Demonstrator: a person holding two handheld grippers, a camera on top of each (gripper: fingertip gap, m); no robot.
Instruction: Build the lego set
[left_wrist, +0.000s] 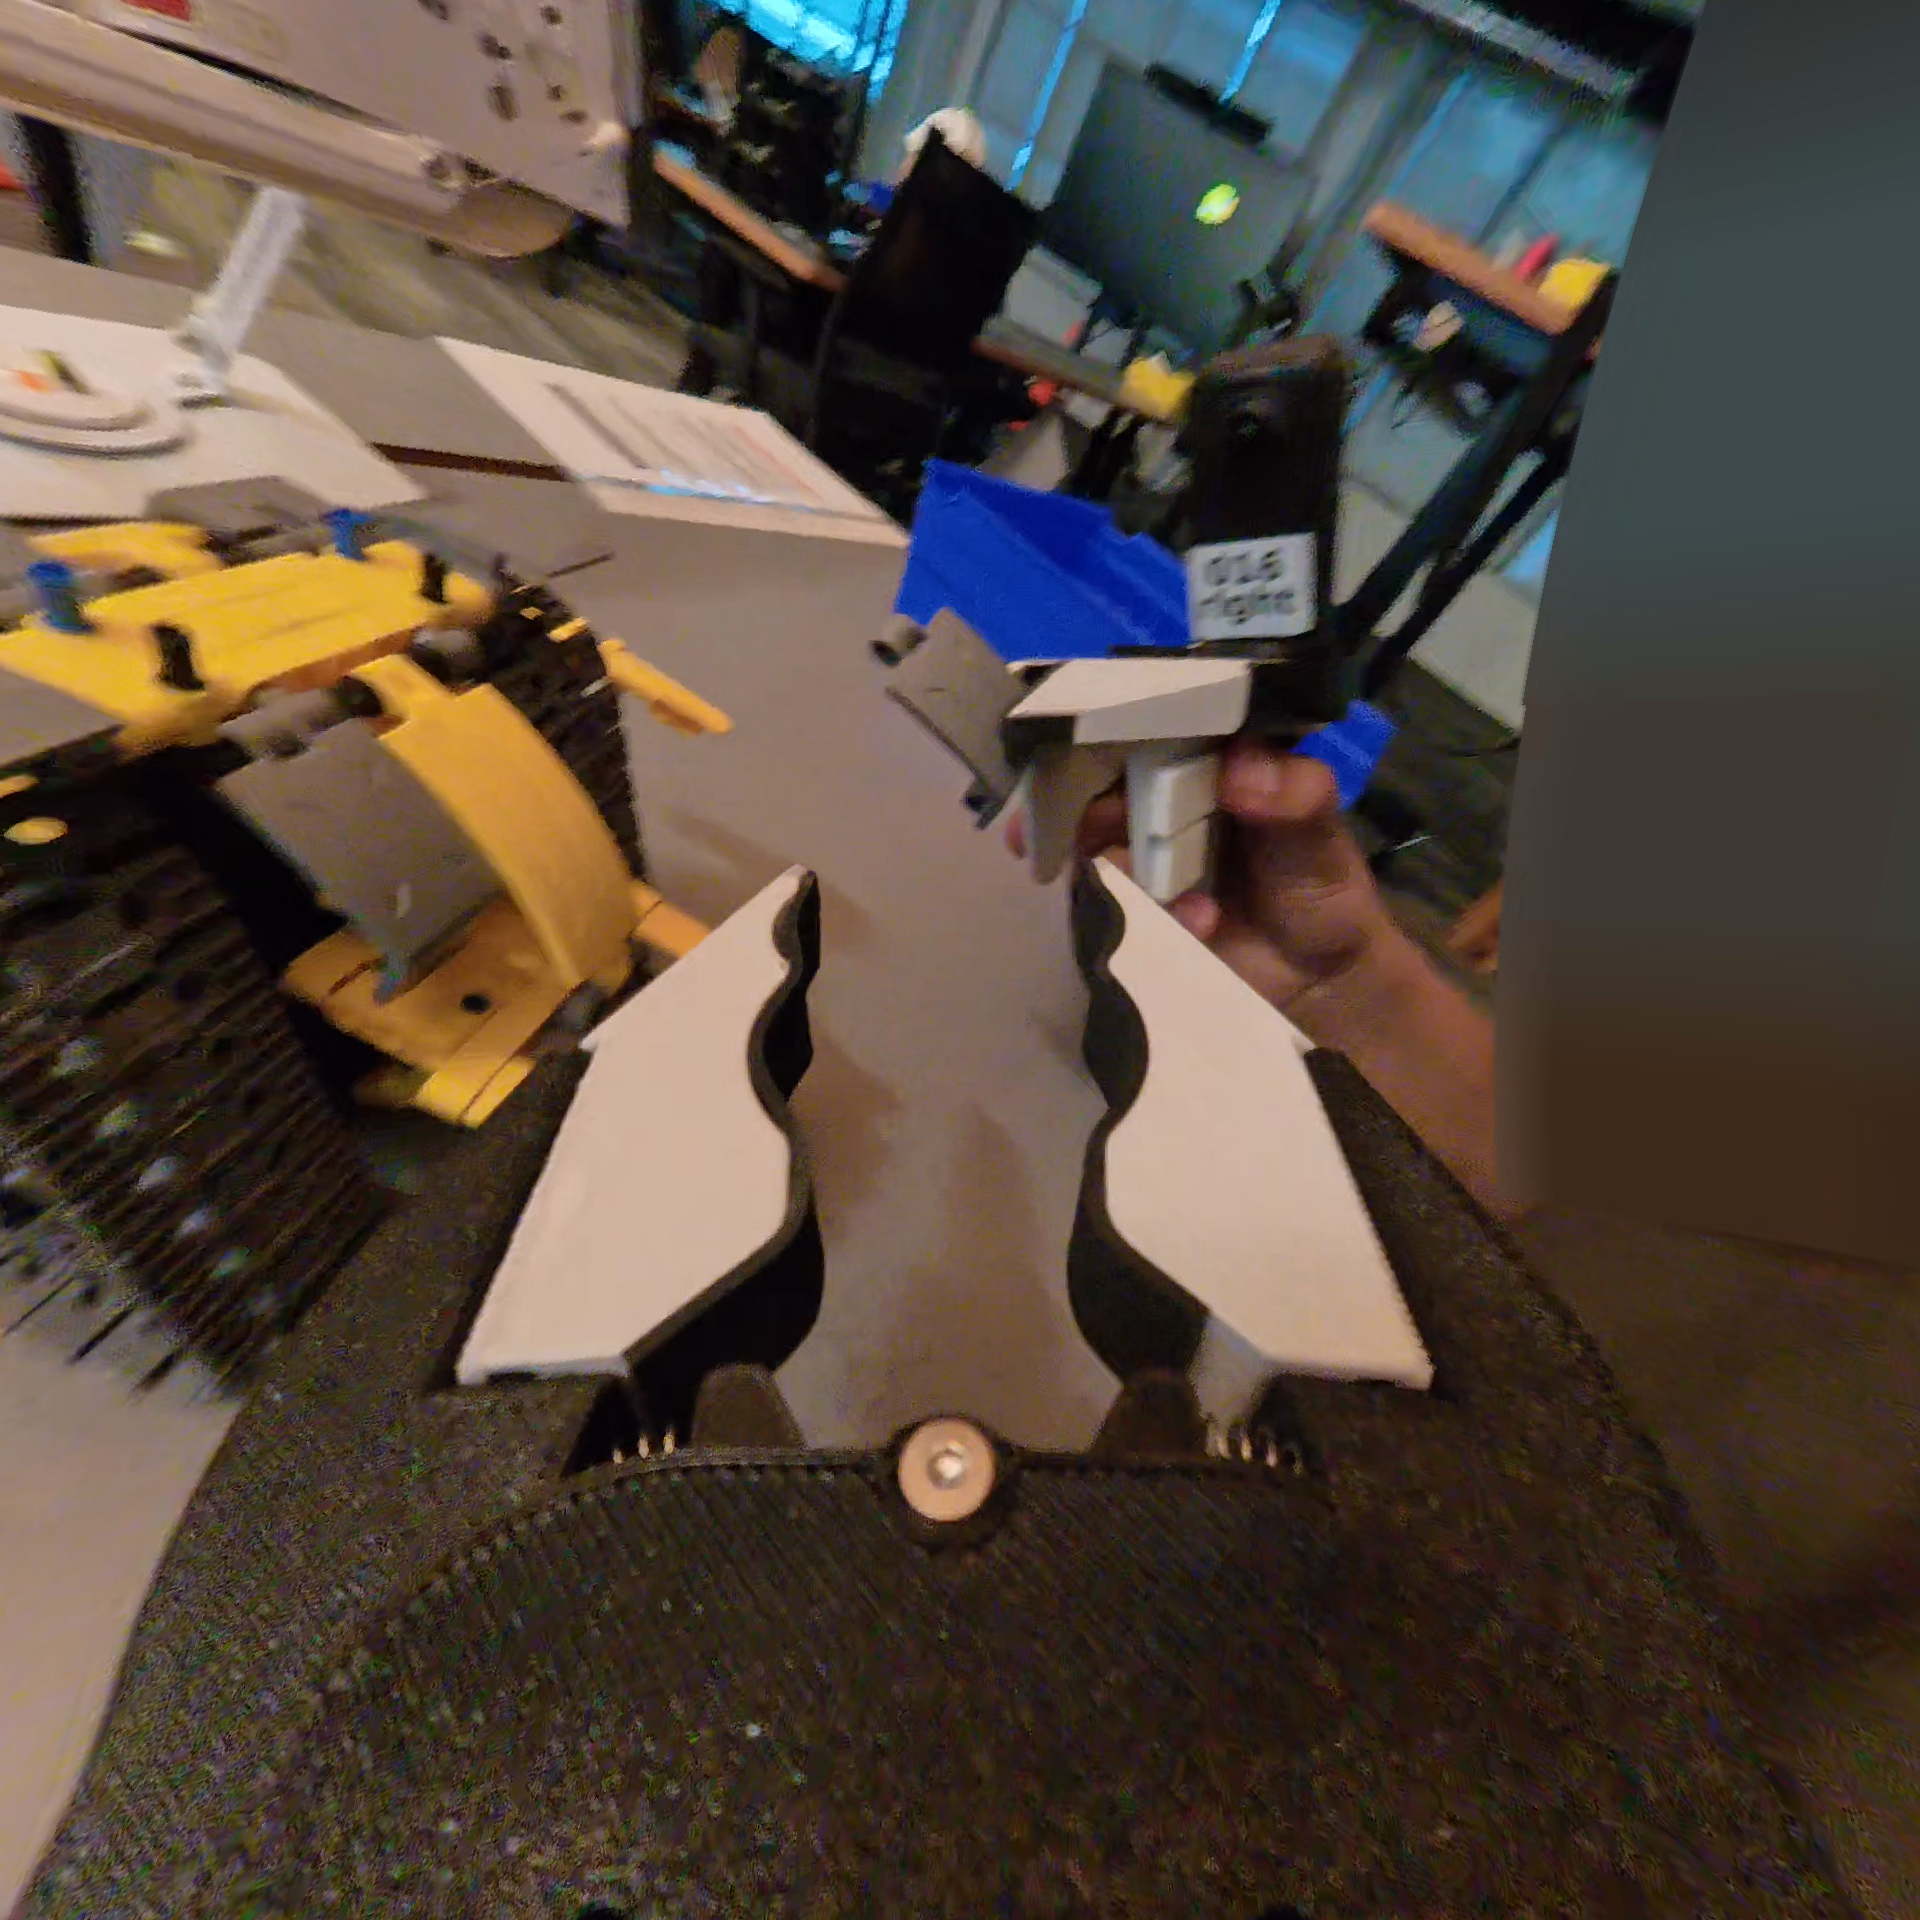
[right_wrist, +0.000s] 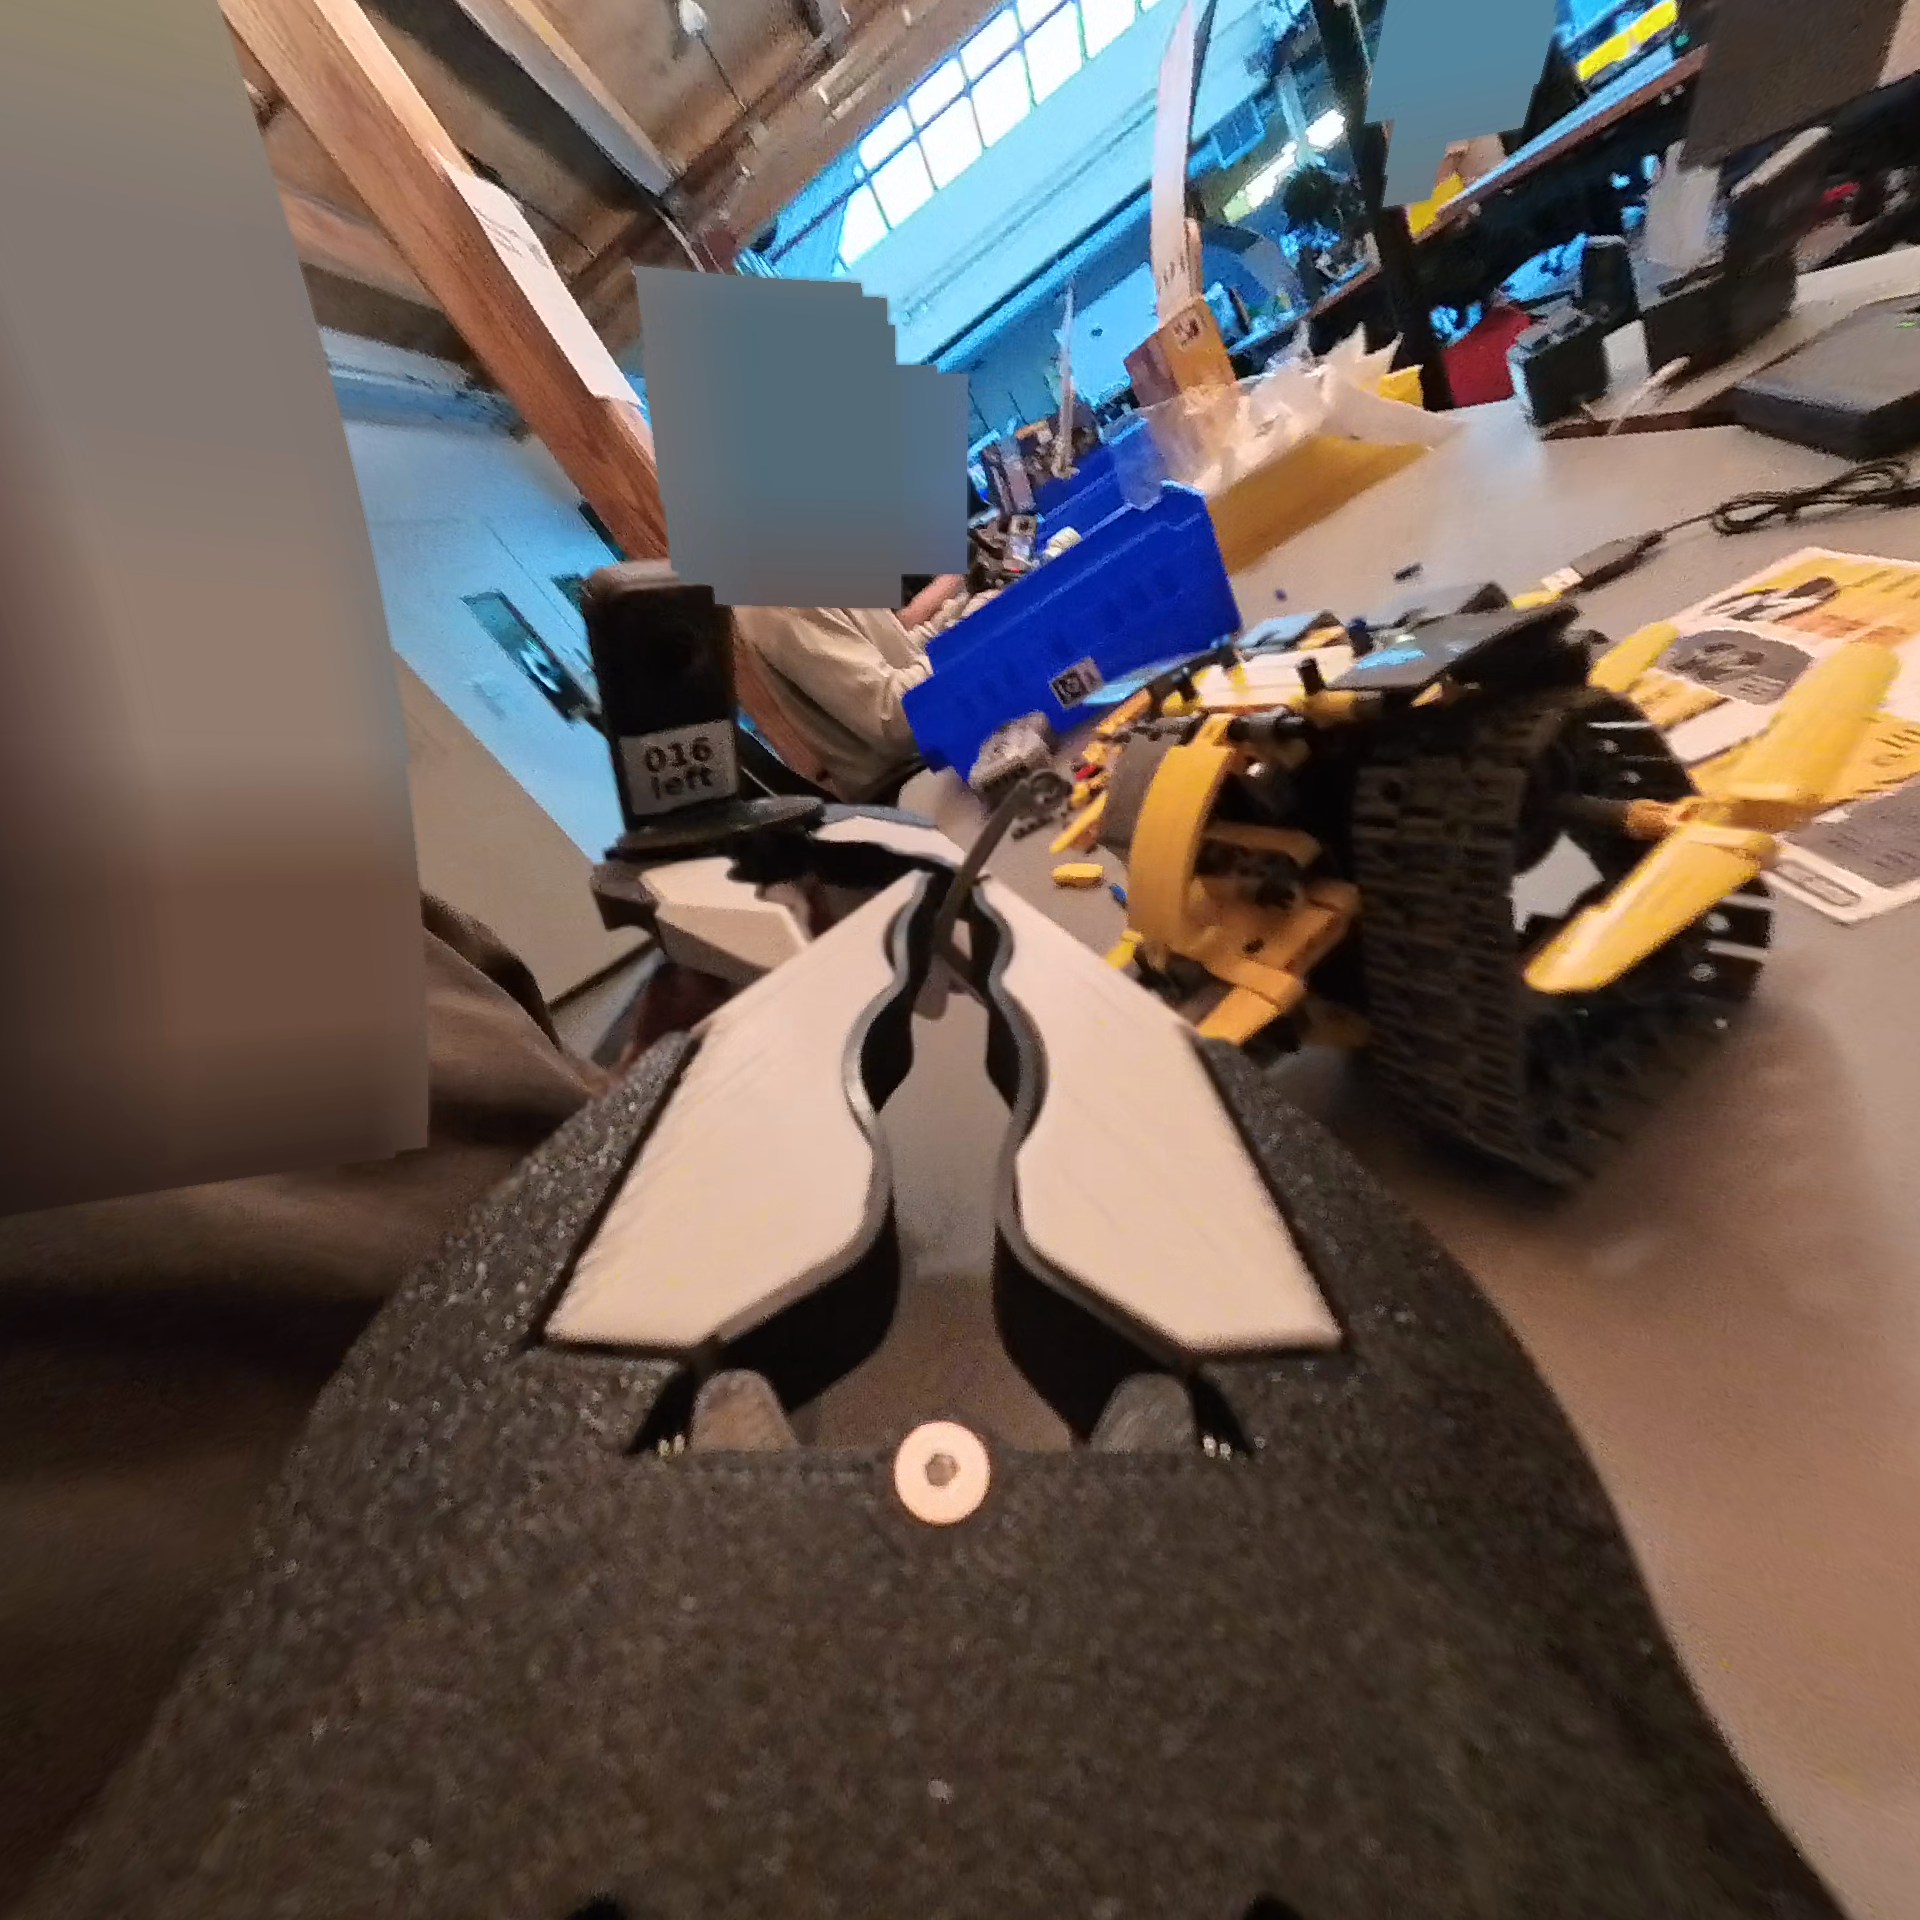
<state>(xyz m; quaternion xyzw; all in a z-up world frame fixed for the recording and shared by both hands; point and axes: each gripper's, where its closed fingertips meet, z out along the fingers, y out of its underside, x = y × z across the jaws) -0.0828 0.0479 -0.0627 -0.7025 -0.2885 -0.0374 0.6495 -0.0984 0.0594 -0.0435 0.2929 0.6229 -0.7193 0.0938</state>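
Your right gripper (right_wrist: 951, 914) pinches a small grey panel piece (left_wrist: 961, 696), fingers nearly closed on it. Your left gripper (left_wrist: 945, 904) hangs agape, empty, near the yellow tracked model (right_wrist: 1455, 883) on the table (left_wrist: 831, 675); hold the piece level.

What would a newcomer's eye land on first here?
Most likely the yellow tracked model with black treads, standing on the grey table to the left of the open left gripper. Next, the right gripper, shut on a small grey panel piece, with a blue bin behind.
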